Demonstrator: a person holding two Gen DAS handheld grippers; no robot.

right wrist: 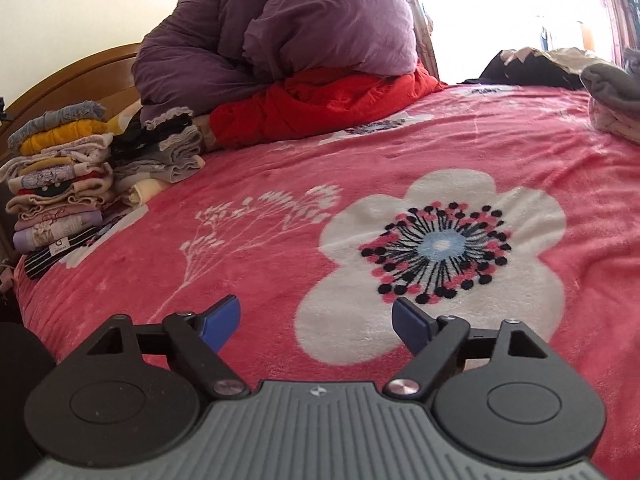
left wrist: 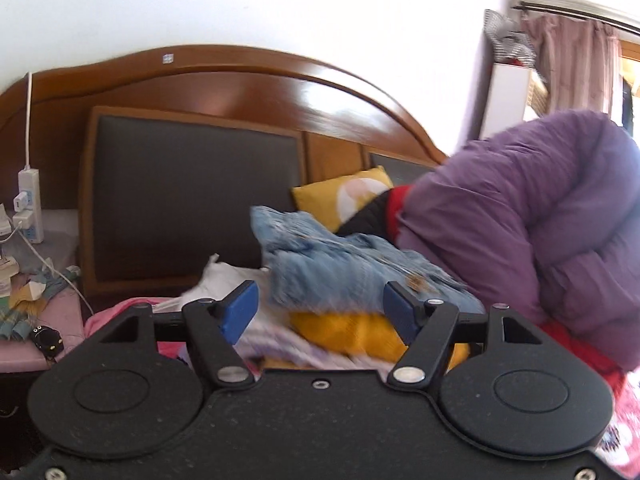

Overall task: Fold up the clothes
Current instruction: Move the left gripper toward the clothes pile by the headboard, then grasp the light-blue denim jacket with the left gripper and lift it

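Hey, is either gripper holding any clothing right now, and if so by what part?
Nothing is held. The left gripper and the right gripper both have open, empty jaws.

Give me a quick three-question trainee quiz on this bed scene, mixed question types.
1. True or false: the right tongs grip a garment.
2. What lies on top of the taller stack? A) blue denim B) red jacket C) grey towel
3. Fill in: the purple duvet rests on a ____ one.

Key: 1 false, both tongs are open and empty. 2 A, the denim. 3 red.
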